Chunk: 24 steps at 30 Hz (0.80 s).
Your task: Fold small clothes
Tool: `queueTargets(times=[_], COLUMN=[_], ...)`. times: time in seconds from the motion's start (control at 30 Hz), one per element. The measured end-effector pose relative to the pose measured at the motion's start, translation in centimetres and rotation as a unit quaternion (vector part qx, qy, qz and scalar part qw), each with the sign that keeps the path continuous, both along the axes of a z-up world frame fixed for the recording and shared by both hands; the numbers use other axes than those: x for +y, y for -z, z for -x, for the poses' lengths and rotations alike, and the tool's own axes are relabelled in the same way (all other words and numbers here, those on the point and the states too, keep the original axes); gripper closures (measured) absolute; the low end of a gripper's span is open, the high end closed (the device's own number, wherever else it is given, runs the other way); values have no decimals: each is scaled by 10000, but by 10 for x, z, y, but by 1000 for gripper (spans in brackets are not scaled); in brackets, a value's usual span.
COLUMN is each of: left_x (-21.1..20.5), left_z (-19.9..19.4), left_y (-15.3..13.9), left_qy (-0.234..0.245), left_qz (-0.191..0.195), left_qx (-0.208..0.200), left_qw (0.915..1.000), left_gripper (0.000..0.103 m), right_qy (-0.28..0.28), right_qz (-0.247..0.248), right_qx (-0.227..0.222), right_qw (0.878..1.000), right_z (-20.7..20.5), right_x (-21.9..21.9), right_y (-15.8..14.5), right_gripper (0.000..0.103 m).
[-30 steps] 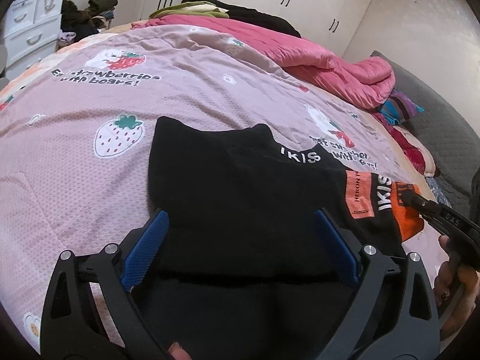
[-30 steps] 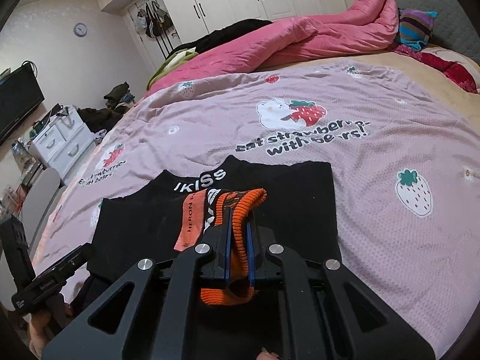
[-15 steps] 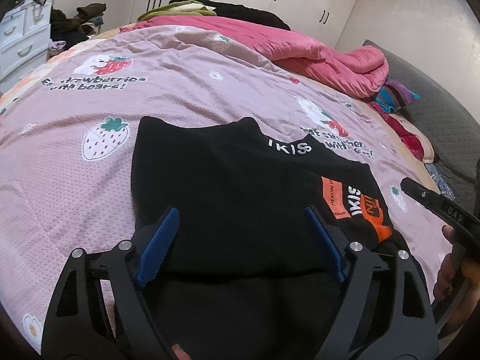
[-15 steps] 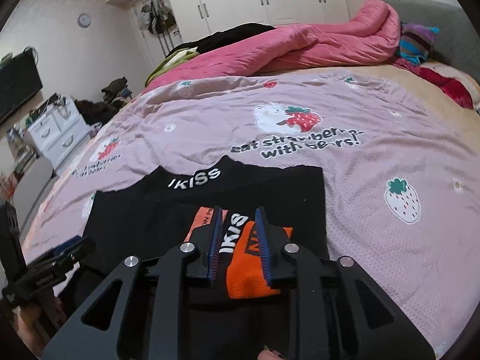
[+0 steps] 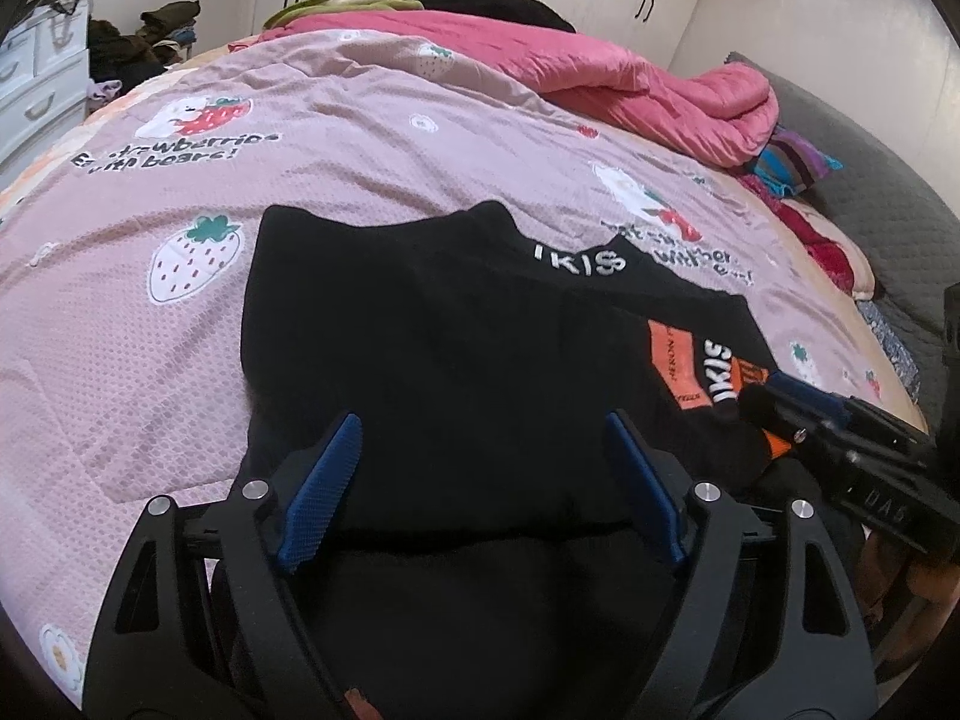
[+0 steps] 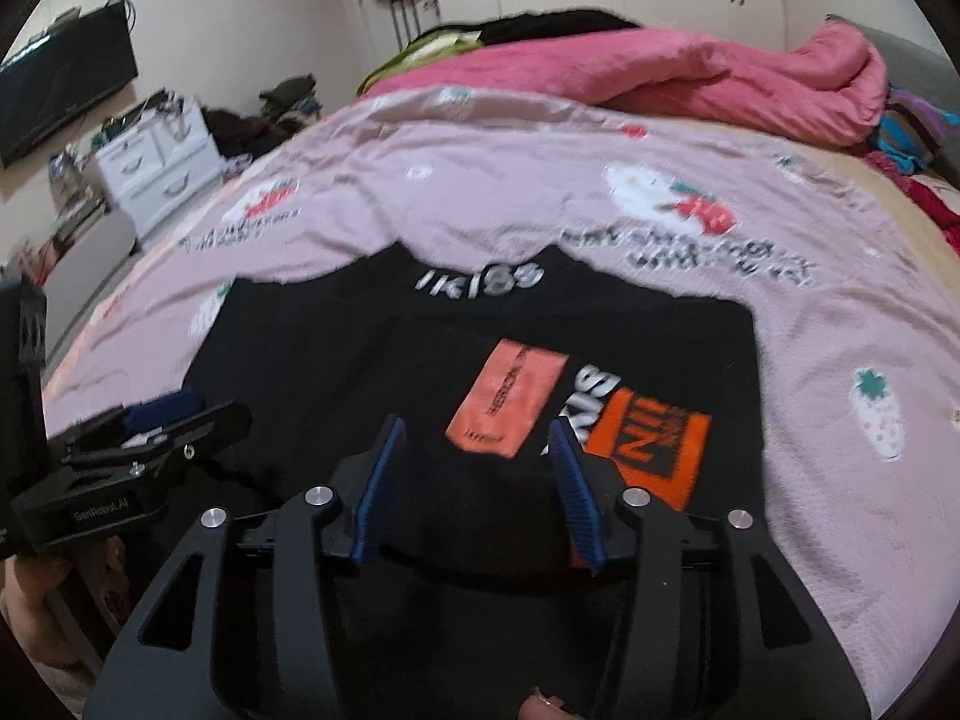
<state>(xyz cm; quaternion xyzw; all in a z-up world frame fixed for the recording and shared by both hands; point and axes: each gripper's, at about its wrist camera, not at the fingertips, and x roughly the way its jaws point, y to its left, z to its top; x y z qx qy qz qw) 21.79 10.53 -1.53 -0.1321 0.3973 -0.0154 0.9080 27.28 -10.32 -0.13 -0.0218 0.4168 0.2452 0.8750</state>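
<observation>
**Black garment flat on printed bedspread, both claws released**

Black knit fabric: the small garment point(image 5: 456, 354) lies flat on the pink bedspread point(image 5: 336, 138). White lettering "IKISS" runs at its far edge. The folded-over sleeve point(image 6: 576, 414) carries a salmon label with unreadable print, a white "IKIS" strip and an orange cuff.

Bedspread print reads "...strawberries with bears!".

Left gripper point(image 5: 480, 462): jaws wide, over the garment, nothing clamped; casing marked "GenRobot.AI".

Right gripper point(image 6: 474, 450): jaws have just been opening, part-open astride the sleeve, pads not pressing it; casing marked "DAS".
</observation>
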Motion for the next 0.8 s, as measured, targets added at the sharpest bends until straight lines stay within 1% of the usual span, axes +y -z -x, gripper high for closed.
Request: queueTargets(times=[0.13, 0.23, 0.43, 0.57, 0.63, 0.67, 0.73, 0.8], left_x=[0, -1, -2, -3, -3, -3, -3, -4], left_z=[-3, -3, -4, -5, -4, -5, -4, -4], left_y=[10, 11, 14, 14, 14, 14, 13, 12], left_qy=[-7, 1, 21, 24, 26, 28, 22, 20], left_qz=[-49, -90, -159, -200, -202, -203, -202, -210], left_qx=[158, 193, 249, 258, 255, 256, 264, 261], left_qw=[9999, 9998, 9996, 9995, 9995, 9995, 9994, 9994], left_gripper=[29, 29, 28, 28, 28, 28, 28, 28], right_qy=[28, 47, 64, 84, 108, 109, 122, 190], right_qz=[234, 231, 302, 229, 24, -46, -147, -115], right_qx=[217, 364, 513, 552, 601, 596, 515, 422], right_qw=[9995, 9991, 9982, 9982, 9981, 9982, 9985, 9989], right_z=[-4, -5, -7, -7, -5, -3, 1, 2], right_x=[1, 0, 1, -1, -6, -7, -10, -12], right_y=[18, 25, 33, 30, 24, 21, 13, 9], right_gripper=[54, 54, 53, 53, 49, 44, 39, 27])
